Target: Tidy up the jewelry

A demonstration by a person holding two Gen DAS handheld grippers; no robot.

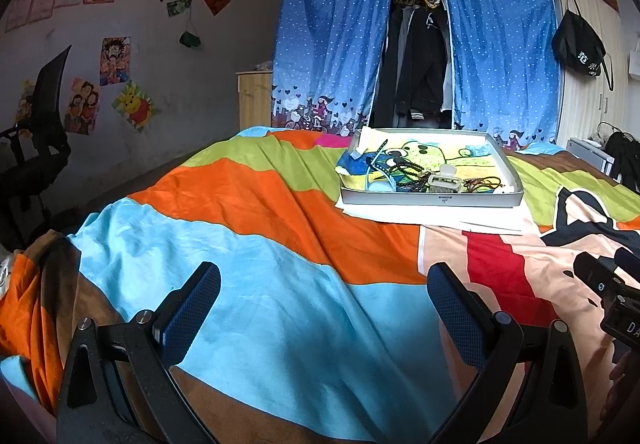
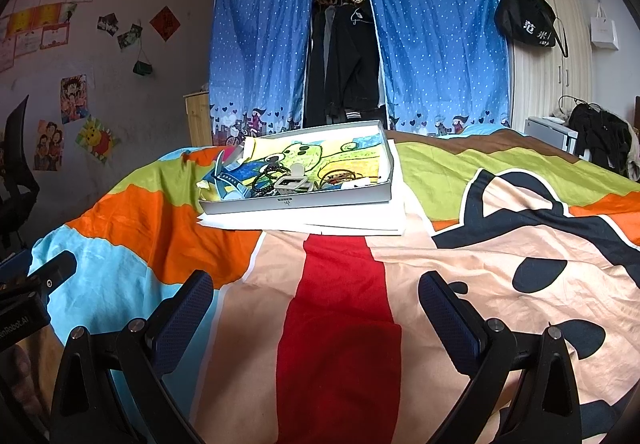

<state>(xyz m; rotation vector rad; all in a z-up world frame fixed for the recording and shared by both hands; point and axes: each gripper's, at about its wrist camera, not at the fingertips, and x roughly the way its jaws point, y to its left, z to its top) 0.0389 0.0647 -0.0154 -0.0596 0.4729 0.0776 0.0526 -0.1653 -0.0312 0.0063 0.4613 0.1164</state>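
A shallow white tray point(image 1: 436, 199) point(image 2: 296, 201) sits on white paper sheets on the bed, lined with a colourful drawing. In it lie dark beaded bracelets point(image 1: 412, 173) point(image 2: 266, 177), a pale hair claw clip point(image 1: 442, 179) point(image 2: 294, 181), red-brown cord loops point(image 1: 484, 183) point(image 2: 340, 176) and a blue strap point(image 1: 376, 165). My left gripper point(image 1: 324, 294) is open above the blue and orange bedspread, well short of the tray, with nothing between its fingers. My right gripper point(image 2: 316, 302) is open too, over the red stripe, nothing held.
The colourful bedspread point(image 1: 280, 203) point(image 2: 480, 244) fills the foreground. Behind the tray hangs a blue dotted wardrobe curtain point(image 1: 332, 43) point(image 2: 260, 51). A black office chair point(image 1: 40, 147) stands at left. The other gripper shows at each frame's edge point(image 1: 608, 284) point(image 2: 32, 284).
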